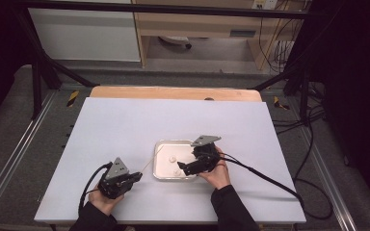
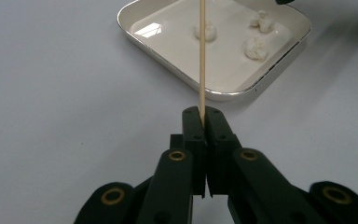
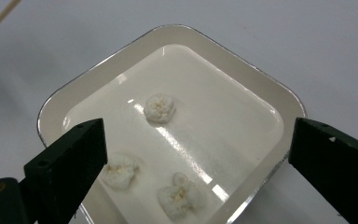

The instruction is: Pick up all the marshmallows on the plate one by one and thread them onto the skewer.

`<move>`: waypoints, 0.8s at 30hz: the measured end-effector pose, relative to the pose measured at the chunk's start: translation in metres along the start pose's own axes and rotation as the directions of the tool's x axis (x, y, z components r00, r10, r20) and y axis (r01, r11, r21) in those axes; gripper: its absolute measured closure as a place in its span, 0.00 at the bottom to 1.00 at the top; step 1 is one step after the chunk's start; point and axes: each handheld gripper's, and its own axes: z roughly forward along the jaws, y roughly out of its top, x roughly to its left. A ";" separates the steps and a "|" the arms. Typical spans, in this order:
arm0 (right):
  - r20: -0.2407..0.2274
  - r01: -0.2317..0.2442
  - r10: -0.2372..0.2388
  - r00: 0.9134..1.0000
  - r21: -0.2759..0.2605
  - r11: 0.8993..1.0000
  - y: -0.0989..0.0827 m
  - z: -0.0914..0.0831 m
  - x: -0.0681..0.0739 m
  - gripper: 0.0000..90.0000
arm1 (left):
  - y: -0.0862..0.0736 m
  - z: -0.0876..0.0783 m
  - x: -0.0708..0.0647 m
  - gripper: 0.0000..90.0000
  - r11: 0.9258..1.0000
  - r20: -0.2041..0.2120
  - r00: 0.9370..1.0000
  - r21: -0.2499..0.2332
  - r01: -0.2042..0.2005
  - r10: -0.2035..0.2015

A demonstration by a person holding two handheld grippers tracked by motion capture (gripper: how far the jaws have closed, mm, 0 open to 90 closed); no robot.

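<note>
A shallow white tray [image 1: 160, 159] sits near the table's front and holds three pieces of popcorn [image 3: 160, 108] [image 3: 119, 170] [image 3: 182, 196]. To the tray's left, my left gripper [image 1: 137, 177] is shut on a thin wooden skewer [image 2: 201, 70]. The skewer points up and over the tray's near rim [image 2: 214, 95], its tip out of frame in the left gripper view. My right gripper [image 3: 198, 140] hovers over the tray with its jaws spread wide and nothing between them. In the high view the right gripper [image 1: 182, 168] reaches in from the tray's right side.
White paper [image 1: 125, 125] covers the table, with bare wood [image 1: 173, 92] along the far edge. Black cables [image 1: 265, 175] trail from the right gripper off the table's right side. Dark frame posts stand at the back corners.
</note>
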 end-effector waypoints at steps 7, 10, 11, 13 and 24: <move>-0.031 0.023 -0.022 0.999 0.026 0.999 0.011 0.023 0.006 0.18 | 0.000 0.000 0.001 0.98 1.000 0.008 1.000 -0.003 0.008 -0.008; -0.041 0.026 -0.025 0.999 0.022 0.999 0.014 0.030 0.008 0.26 | 0.000 0.000 0.000 0.98 1.000 0.008 1.000 -0.003 0.006 -0.006; -0.050 0.023 -0.022 0.998 0.017 1.000 0.015 0.032 0.008 0.28 | 0.000 0.000 0.000 0.98 1.000 0.007 1.000 -0.004 0.006 -0.006; -0.072 0.018 -0.016 0.997 0.017 1.000 0.015 0.036 0.008 0.31 | 0.000 0.000 -0.001 0.98 1.000 0.008 1.000 -0.005 0.005 -0.005; -0.071 0.081 -0.078 0.994 0.040 0.996 0.014 0.050 0.013 0.57 | 0.000 0.001 -0.002 0.98 1.000 0.010 1.000 -0.006 0.003 -0.003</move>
